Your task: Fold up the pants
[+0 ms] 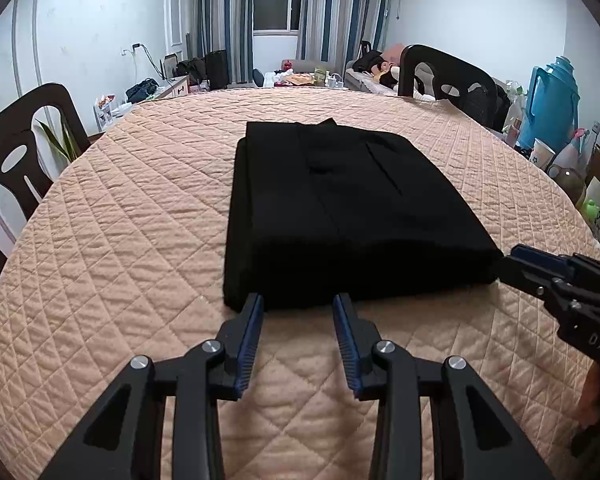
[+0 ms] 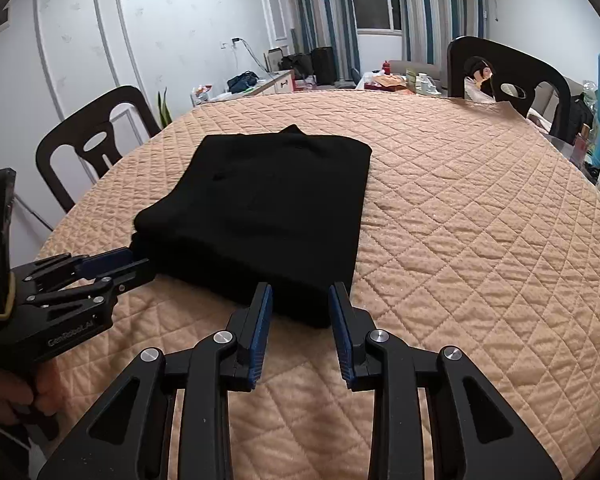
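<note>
left gripper (image 1: pixel 299 300): fingers spread apart, tips at the near left edge of the pants; its side reads "genrobot.ai" in the right wrist view
pants (image 1: pixel 340 216): black, folded into a thick rectangle, lying mid-table on the quilt
quilt (image 1: pixel 140 240): peach, diamond-stitched, covering the table
right gripper (image 2: pixel 300 292): fingers parted, tips at the pants' near right corner; "das" legible on its body, the rest cut off
</note>
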{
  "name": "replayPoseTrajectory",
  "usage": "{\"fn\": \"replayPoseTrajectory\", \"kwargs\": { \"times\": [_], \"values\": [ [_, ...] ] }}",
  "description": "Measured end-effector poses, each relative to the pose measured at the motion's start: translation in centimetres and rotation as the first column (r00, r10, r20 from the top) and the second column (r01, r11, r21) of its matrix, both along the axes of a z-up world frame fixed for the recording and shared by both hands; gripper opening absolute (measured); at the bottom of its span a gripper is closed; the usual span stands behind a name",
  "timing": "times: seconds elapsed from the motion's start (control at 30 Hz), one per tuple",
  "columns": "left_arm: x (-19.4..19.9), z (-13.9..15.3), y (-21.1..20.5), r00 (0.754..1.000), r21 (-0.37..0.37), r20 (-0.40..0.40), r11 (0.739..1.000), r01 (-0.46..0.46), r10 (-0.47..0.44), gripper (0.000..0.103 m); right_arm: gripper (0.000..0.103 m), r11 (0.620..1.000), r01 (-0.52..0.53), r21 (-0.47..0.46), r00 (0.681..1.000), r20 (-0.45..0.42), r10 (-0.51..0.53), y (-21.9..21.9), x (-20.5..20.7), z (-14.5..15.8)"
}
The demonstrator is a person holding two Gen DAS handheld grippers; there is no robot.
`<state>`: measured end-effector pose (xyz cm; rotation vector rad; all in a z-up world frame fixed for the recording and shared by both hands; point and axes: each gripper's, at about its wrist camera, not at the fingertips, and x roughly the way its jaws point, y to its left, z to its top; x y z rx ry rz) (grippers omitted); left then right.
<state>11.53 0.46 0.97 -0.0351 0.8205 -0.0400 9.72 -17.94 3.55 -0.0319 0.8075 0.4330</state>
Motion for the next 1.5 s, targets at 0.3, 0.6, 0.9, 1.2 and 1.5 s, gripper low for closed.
{"fn": "replayPoseTrajectory", "kwargs": {
  "times": [0.3, 0.6, 0.9, 1.2, 1.5],
  "values": [
    [-2.4, -0.8, 0.9, 0.999, 0.046, -0.028, 0.999, -0.024, 0.026, 0.048, 0.03, 0.998, 0.021, -0.059, 1.0, 0.001, -0.021, -2.0, -2.4, -0.5],
    [-2.4, -1.3, 0.9, 0.998, 0.053, -0.052, 0.998, -0.021, 0.023, 0.061, 0.037, 0.997, 0.027, -0.074, 0.997, -0.068, -0.032, -3.0, -2.1, -2.6],
    [-2.2, -1.5, 1.0, 0.998, 0.055, -0.063, 0.998, -0.026, 0.029, 0.072, 0.045, 0.992, 0.008, -0.122, 0.998, -0.061, -0.016, -2.3, -2.2, -2.7],
    [-2.1, -1.7, 1.3, 0.997, 0.052, -0.071, 0.998, -0.035, 0.039, 0.079, 0.046, 0.992, 0.009, -0.127, 0.998, -0.061, -0.017, -2.1, -2.1, -2.7],
    [-2.1, -1.8, 1.4, 0.997, 0.054, -0.073, 0.998, -0.037, 0.041, 0.081, 0.046, 0.993, 0.009, -0.12, 0.998, -0.064, -0.017, -2.1, -2.0, -2.7]
  ]
}}
